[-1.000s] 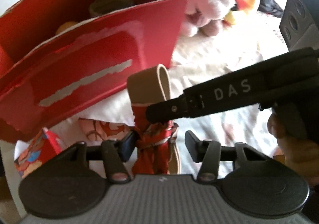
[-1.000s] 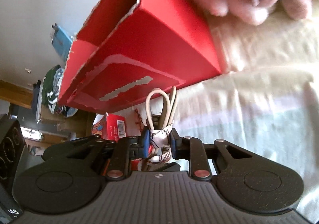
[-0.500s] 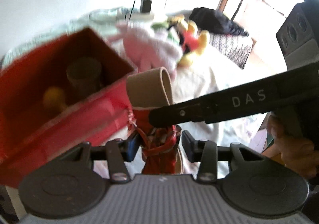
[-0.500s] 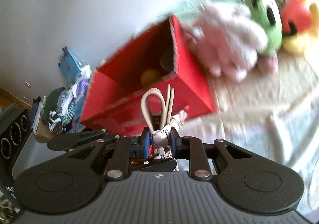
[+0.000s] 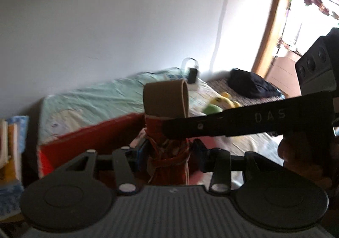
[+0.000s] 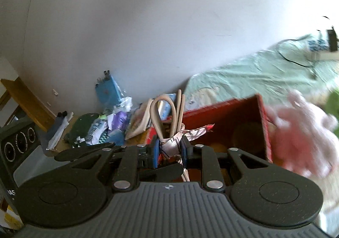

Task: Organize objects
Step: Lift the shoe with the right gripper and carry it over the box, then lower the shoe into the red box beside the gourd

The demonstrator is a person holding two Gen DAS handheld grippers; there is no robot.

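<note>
item: looped beige strap with red scarf knot, hanging over the red box on the bed | right gripper pinching the knot | left gripper narrowly closing around it | handling: light, floppy; grip the knot

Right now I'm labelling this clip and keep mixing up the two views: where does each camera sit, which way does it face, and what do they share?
Left wrist view: sits behind the left gripper, facing across the bed toward a doorway; the right gripper's finger and a hand cross its right side.
Right wrist view: sits behind the right gripper, facing the wall and a floor clutter pile; part of the left gripper's body shows at its left edge.
Shared: the scarf-wrapped beige strap both grippers clamp, the red box, the bed.
</note>
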